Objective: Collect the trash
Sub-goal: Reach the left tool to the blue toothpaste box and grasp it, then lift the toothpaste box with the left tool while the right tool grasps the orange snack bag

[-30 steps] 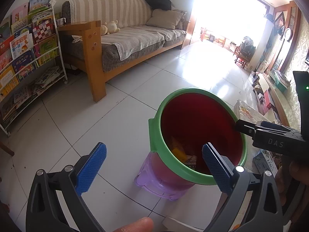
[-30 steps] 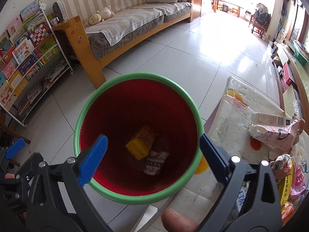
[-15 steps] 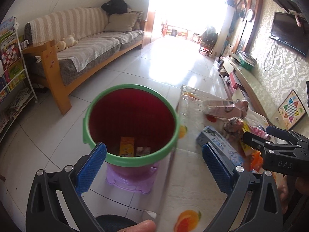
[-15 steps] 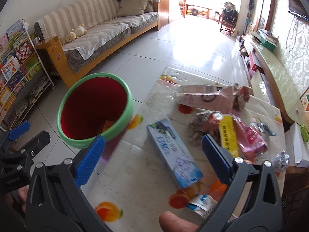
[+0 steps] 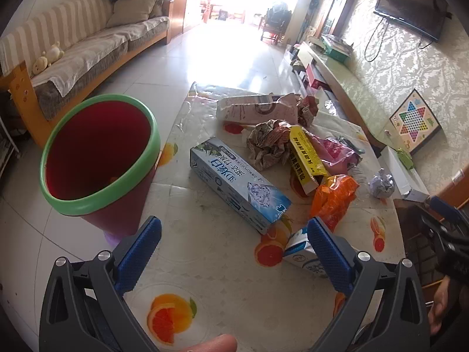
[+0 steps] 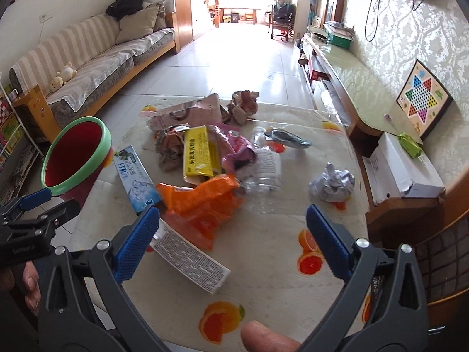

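Presently both grippers, left gripper (image 5: 233, 248) and right gripper (image 6: 233, 239), hover wide open and empty; next pick: orange wrapper (image 6: 202, 202), then red bin (image 6: 74, 158).

Two wrist views, both close above the same littered table (image 5: 205, 252).
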Action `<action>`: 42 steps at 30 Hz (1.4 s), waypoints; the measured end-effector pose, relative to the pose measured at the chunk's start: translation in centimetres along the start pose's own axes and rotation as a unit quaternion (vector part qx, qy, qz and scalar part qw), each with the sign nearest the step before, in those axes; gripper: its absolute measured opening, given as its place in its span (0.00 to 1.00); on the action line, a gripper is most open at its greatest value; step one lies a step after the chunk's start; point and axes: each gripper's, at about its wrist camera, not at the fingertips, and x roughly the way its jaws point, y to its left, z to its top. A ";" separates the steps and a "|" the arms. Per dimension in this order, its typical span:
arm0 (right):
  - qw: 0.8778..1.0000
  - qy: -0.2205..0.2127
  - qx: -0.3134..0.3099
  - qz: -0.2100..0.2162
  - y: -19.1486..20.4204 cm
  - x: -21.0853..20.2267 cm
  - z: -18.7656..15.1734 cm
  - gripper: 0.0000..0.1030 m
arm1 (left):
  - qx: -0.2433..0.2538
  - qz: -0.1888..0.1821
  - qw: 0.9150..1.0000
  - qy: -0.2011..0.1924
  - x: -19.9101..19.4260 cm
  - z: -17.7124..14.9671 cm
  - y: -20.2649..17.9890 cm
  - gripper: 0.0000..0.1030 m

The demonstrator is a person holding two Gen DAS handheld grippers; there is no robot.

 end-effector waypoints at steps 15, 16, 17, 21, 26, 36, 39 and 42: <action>0.999 0.019 0.026 0.006 -4.5 0.5 -4.5 0.96 | -0.135 0.095 0.982 0.087 13.0 4.8 -0.7 0.91; 0.999 0.019 0.031 0.005 -4.9 0.6 -4.6 0.96 | -0.135 0.112 0.980 0.093 13.6 4.8 -0.8 0.91; 0.999 0.019 0.036 0.006 -5.3 0.8 -4.6 0.96 | -0.137 0.122 0.978 0.099 14.1 4.7 -0.9 0.88; 0.998 0.027 0.052 0.001 -7.0 1.6 -4.9 0.96 | -0.134 0.151 0.972 0.119 15.5 4.2 -1.1 0.77; 0.998 0.031 0.056 -0.002 -8.0 2.6 -4.6 0.96 | -0.108 0.167 0.974 0.110 14.9 4.4 -1.8 0.49; 0.992 0.049 0.085 0.074 -5.9 4.8 -2.2 0.96 | -0.083 0.143 0.984 0.070 10.6 3.4 -0.3 0.46; 0.982 0.071 0.119 0.125 -4.3 6.2 -1.1 0.96 | -0.078 0.137 0.986 0.054 8.7 3.1 0.3 0.46; 0.978 0.087 0.132 0.138 -2.3 7.9 0.0 0.96 | -0.075 0.125 0.989 0.038 6.9 3.0 0.8 0.46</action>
